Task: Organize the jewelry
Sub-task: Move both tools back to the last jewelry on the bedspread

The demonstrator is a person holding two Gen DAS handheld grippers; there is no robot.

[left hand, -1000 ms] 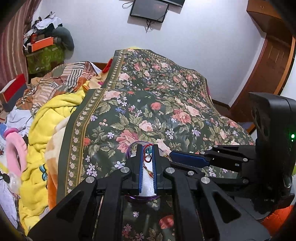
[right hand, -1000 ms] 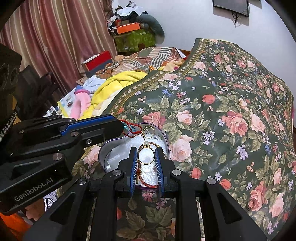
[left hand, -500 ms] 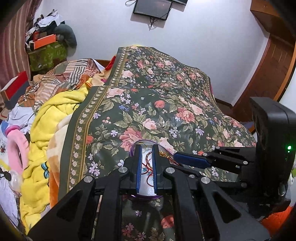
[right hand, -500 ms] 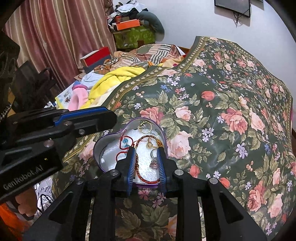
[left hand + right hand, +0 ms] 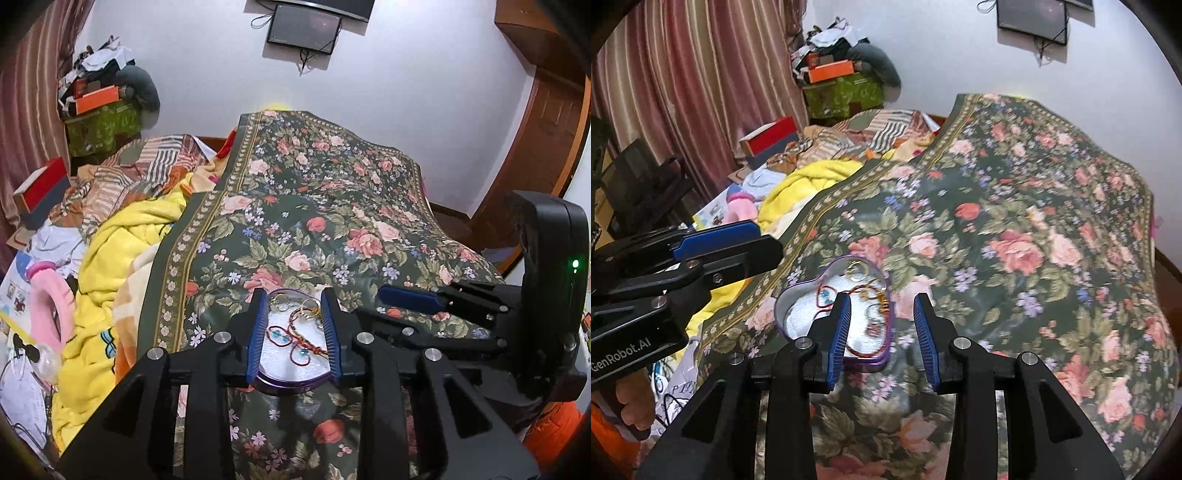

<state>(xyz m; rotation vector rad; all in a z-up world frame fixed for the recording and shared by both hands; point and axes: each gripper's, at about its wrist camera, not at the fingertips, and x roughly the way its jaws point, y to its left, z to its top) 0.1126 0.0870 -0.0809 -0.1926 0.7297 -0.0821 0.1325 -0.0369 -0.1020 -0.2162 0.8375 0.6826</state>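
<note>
Tin [image 5: 291, 380]: purple, heart-shaped, white-lined | jewelry [image 5: 295, 332]: tangled red, gold

You have one heart-shaped purple tin [image 5: 798, 295], lid off, lying flat on the floral bedspread, lower centre of the right wrist frame. Its white lining carries tangled red cords [image 5: 295, 341], gold rings [image 5: 857, 268] and gold chain; items overlap.
</note>
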